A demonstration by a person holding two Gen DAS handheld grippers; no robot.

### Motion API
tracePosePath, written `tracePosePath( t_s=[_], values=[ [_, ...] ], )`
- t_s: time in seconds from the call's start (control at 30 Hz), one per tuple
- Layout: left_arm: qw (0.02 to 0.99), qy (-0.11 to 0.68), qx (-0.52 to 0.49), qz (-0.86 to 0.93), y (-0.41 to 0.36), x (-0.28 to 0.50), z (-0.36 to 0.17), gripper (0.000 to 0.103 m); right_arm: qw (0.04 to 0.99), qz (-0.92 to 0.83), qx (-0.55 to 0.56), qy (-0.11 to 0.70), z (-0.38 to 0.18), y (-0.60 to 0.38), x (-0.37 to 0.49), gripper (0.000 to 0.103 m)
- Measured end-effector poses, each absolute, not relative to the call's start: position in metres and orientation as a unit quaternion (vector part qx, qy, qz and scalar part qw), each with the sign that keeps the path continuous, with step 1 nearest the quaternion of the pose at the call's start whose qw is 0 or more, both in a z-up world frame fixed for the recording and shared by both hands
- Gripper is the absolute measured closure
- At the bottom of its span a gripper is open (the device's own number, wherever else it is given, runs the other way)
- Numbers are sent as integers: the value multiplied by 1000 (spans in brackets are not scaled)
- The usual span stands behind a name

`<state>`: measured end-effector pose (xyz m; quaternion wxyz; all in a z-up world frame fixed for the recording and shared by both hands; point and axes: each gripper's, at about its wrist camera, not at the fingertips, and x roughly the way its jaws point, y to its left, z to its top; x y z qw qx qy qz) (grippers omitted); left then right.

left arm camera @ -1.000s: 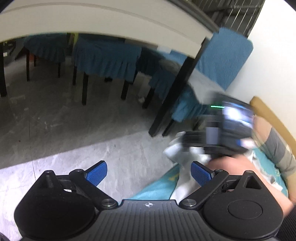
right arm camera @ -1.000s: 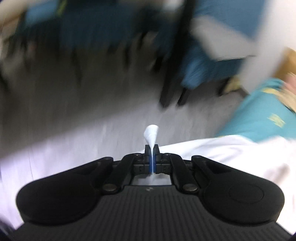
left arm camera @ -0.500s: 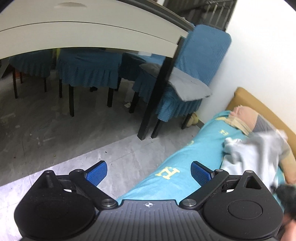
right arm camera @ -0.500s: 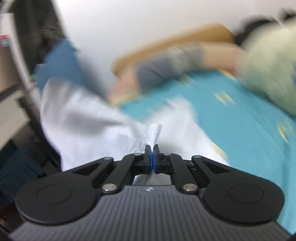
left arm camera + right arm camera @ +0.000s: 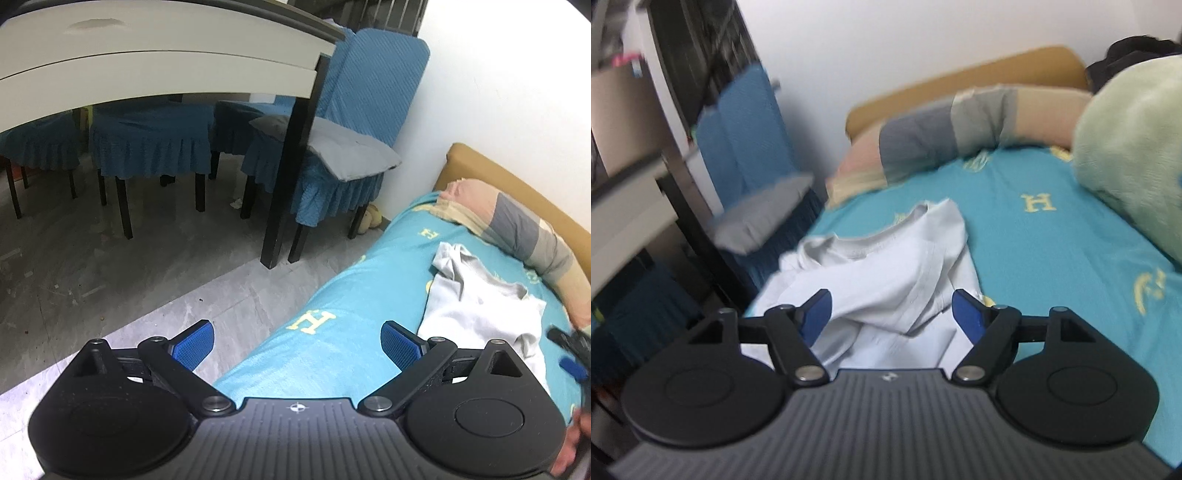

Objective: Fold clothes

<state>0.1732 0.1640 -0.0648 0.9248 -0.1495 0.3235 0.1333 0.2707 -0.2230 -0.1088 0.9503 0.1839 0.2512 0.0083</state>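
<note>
Lying rumpled on the teal bedsheet (image 5: 1052,258), the pale grey T-shirt (image 5: 886,273) sits near the bed's left edge, its ribbed collar turned toward the striped pillow (image 5: 945,129). Your right gripper (image 5: 892,312) has just been opening; its blue pads stand apart either side of the soft cloth without pressing it. Your left gripper (image 5: 297,345) is released too, jaws wide, nothing between them, hanging over the mattress edge with grey tiled floor (image 5: 110,266) below. A fuzzy pale green blanket (image 5: 1134,162) bulks at the right. Flat sheet lies open between shirt and blanket.
</note>
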Motion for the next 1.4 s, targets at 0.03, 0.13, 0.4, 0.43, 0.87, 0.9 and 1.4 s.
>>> tracePosePath(
  t_s=[0.03,0.13,0.4,0.43,0.87,0.9,1.4],
  values=[
    [924,326,-148,132,163,176,-67,5,949,12,171,265,-112,-222,287,31],
    [923,331,-145,132,161,183,-72,5,948,25,136,286,-116,-214,320,31],
    [922,338,-141,124,154,196,-84,5,970,2,1,241,-108,-175,367,98],
    [924,334,-145,120,153,196,-84,6,973,-10,4,228,-103,-175,371,98],
    [932,332,-118,79,124,208,-94,7,964,-35,95,248,-102,-183,382,18],
    [933,331,-118,73,123,206,-93,7,964,-29,101,243,-99,-183,374,18],
    [955,282,-88,-1,95,150,-43,7,958,4,174,227,-17,-192,65,18]
  ],
)
